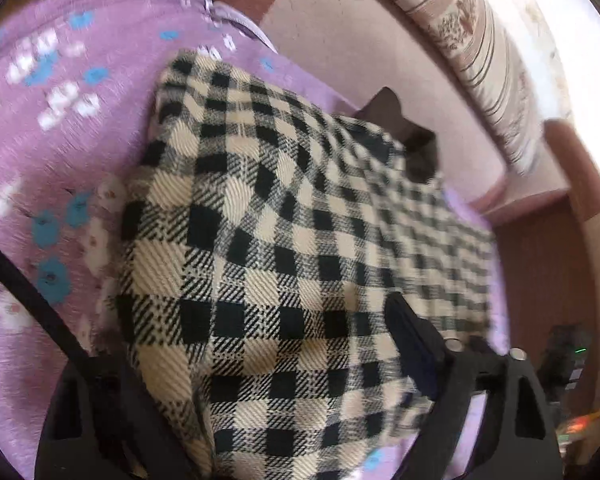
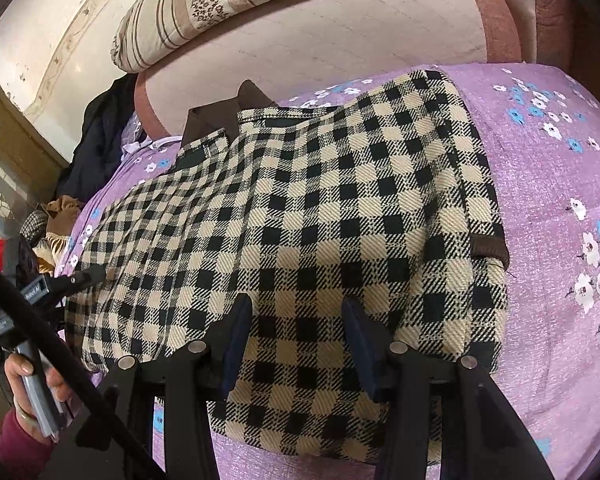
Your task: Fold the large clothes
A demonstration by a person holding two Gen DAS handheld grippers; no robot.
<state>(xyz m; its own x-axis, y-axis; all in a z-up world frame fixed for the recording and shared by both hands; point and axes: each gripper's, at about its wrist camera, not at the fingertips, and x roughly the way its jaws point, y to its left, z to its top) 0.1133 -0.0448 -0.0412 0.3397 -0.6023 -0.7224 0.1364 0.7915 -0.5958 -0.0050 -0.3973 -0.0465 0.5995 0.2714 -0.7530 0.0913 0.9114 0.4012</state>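
My checked coat (image 2: 308,216) lies folded on the bed (image 2: 548,184); sleeves tucked, final fold remains. Right tongs (image 2: 300,344) and left tongs (image 1: 260,380) gape apart over cloth.

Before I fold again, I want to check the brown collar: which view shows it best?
The right wrist view: the brown collar lies sharp, both points visible, at the checked coat's far edge. The left wrist view shows only a blurred dark piece.
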